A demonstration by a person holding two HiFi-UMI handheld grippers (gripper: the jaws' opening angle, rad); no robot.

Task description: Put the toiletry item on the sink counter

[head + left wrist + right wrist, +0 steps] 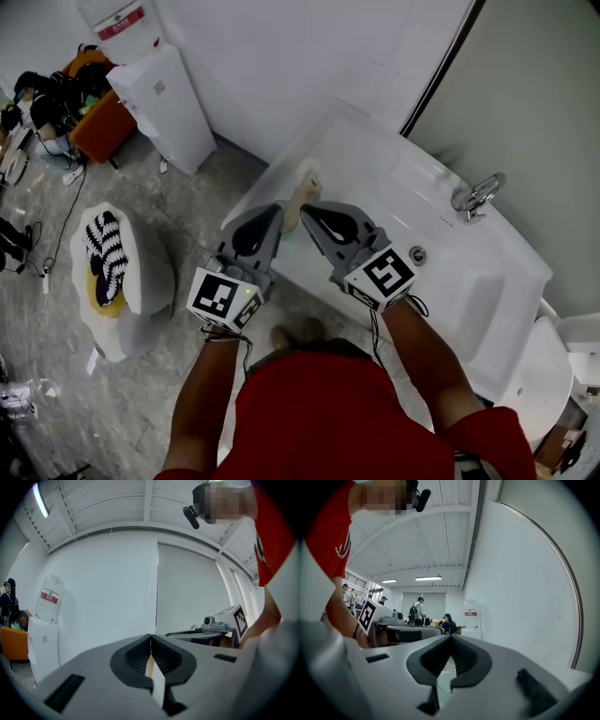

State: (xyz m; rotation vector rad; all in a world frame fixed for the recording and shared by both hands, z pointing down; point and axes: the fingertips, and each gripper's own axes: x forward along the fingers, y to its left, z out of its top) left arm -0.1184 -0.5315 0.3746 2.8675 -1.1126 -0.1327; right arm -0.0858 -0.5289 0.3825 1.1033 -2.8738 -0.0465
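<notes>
I judge the placing done. The small beige toiletry item (306, 190) sits on the white sink tabletop (349, 150), just beyond my left gripper (278, 211) and right gripper (306, 211). Both jaws are closed and empty, so only backing away remains.

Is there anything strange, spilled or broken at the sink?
Nothing looks spilled or broken. Only the toiletry item sits very near the edge of the sink counter, where a knock might tip it off.
</notes>
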